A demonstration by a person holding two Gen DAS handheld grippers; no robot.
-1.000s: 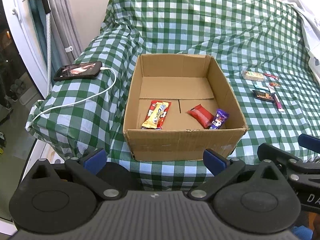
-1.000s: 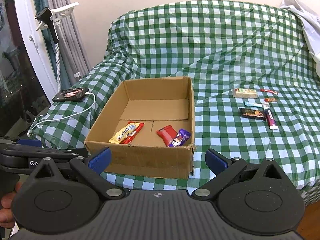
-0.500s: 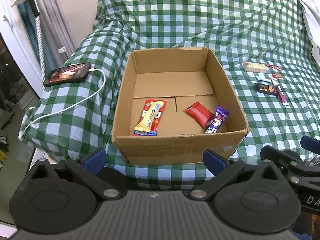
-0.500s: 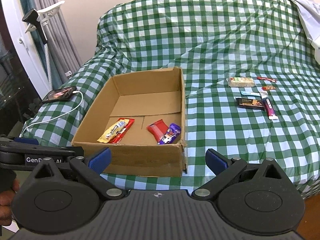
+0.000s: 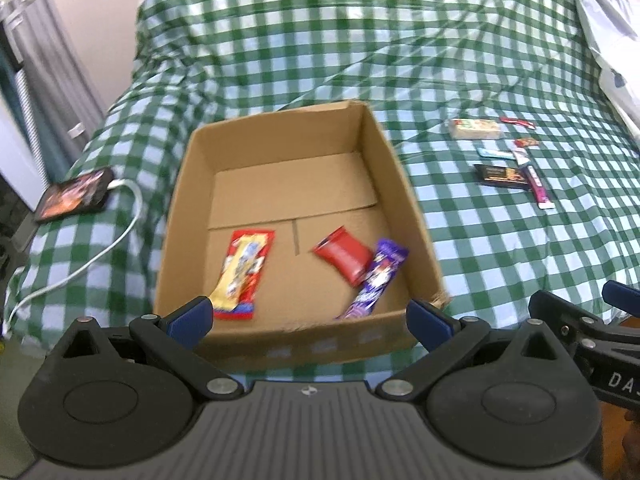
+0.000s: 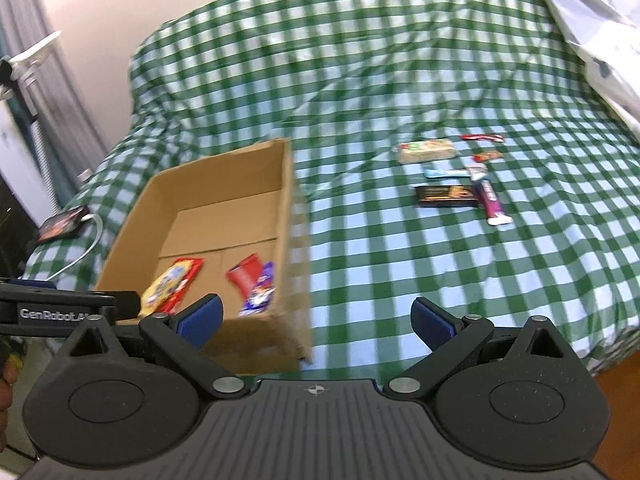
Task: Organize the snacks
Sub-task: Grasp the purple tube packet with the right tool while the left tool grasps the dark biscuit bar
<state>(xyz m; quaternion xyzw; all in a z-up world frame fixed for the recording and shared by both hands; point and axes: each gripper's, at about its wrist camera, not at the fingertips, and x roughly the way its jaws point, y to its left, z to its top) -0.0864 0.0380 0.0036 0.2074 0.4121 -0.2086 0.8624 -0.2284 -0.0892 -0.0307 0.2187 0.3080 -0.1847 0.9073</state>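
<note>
Soft, even light fills both views, with only a faint shadow inside the cardboard box (image 5: 292, 184) along its near wall. Motion blur smears the right wrist view most, softening the box (image 6: 224, 216) edges and the checked bed cover (image 6: 400, 80) behind it. Fisheye distortion bends the checks outward toward the frame corners, far from the box.
</note>
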